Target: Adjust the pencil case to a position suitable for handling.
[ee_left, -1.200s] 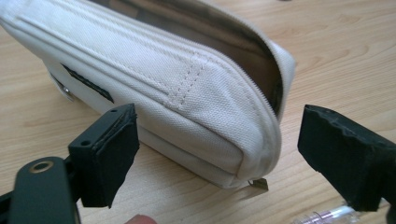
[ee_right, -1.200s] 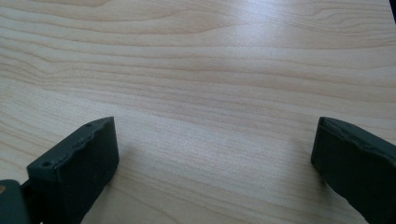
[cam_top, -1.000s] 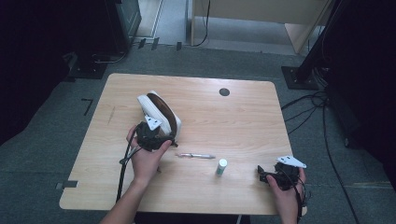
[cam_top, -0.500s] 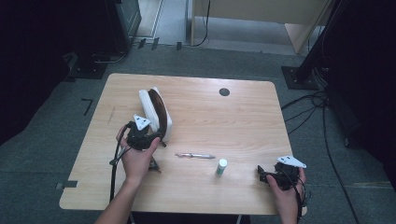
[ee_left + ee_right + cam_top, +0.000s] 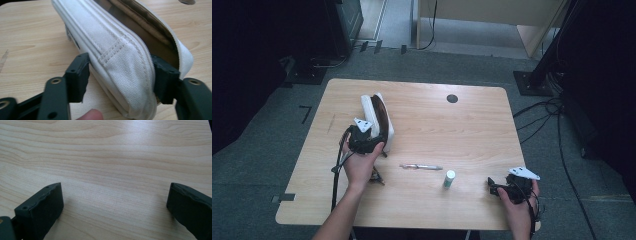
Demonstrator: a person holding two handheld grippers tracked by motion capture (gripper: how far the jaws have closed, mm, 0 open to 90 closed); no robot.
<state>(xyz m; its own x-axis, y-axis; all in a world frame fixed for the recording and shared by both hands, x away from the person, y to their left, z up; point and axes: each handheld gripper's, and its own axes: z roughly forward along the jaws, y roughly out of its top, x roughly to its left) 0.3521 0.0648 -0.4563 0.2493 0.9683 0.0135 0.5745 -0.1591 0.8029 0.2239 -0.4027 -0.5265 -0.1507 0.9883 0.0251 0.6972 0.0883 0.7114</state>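
Closing the left gripper (image 5: 120,87) on the white pencil case (image 5: 377,120), your jaws had just been narrowing until both pads pressed its near end, so you had it gripped. Right of the case, your right gripper (image 5: 497,187) lay gaping, empty.

left gripper (image 5: 373,134): black body, grey three-cornered plate on top, black cable trailing down by the forearm. its jaws are black blocks with ridged pads, round brass-ringed screw holes on the arms behind. right gripper (image 5: 495,186): same black body, grey plate, black cable, ridged black jaw blocks. forearms bare, no sleeves.
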